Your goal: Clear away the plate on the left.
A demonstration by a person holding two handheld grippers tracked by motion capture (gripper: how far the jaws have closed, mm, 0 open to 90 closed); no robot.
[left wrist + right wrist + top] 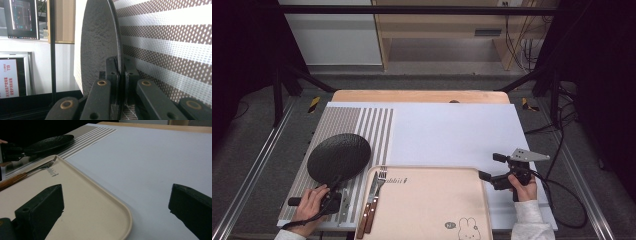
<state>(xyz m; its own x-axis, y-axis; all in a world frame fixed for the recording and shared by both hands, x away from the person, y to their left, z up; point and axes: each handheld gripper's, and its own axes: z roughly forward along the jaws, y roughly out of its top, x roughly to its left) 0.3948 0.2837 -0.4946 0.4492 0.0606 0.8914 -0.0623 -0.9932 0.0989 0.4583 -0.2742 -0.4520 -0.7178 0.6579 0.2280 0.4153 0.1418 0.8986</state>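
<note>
Striped mat [362, 122] under left gripper [332, 196], jaws pinching black plate [339, 156] rim: keep it level, carry toward tray [432, 205] beside spread, empty right gripper [492, 169].

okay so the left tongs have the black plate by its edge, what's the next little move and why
Probably carry the black plate rightward over the tray and lower it onto the bare part. The left tongs are shut on its rim, the fork and knife already lie along the tray's left edge.

High cam overhead; gripper cams low, close.
</note>
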